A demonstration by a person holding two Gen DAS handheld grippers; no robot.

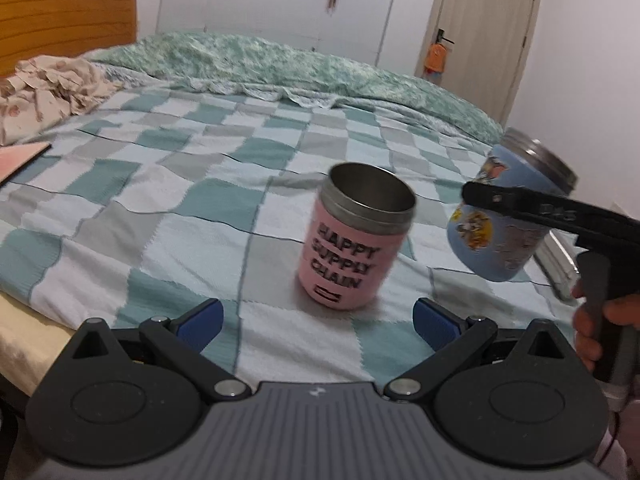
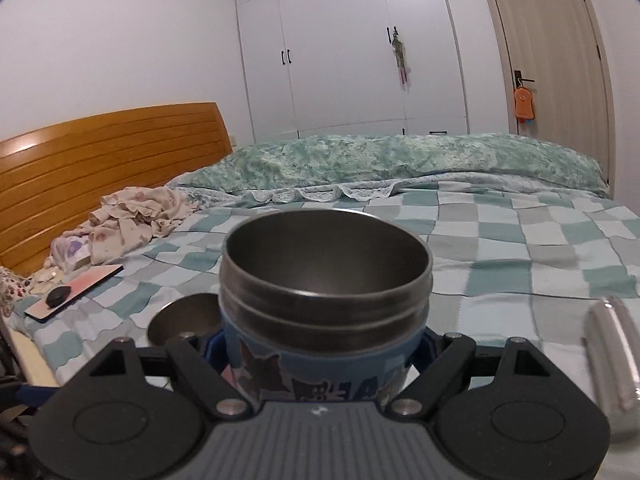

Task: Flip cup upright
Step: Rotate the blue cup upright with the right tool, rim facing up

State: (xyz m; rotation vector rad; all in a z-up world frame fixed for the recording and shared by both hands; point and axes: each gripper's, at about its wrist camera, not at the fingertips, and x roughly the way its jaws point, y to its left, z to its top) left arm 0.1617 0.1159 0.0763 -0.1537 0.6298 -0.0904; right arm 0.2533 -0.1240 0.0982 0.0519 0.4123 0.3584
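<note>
The blue cup (image 2: 326, 320) hides the right gripper (image 2: 320, 354) pads; its base is unseen.

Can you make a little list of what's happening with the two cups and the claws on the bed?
pink cup: standing on the checkered blanket, open end up, slightly tilted
blue cup: open end up, gripped and held above the bed
right claw: shut on the blue cup
left claw: open, empty, just short of the pink cup
writing on pink cup: HAPPY SUPPLY CHAIN
</note>
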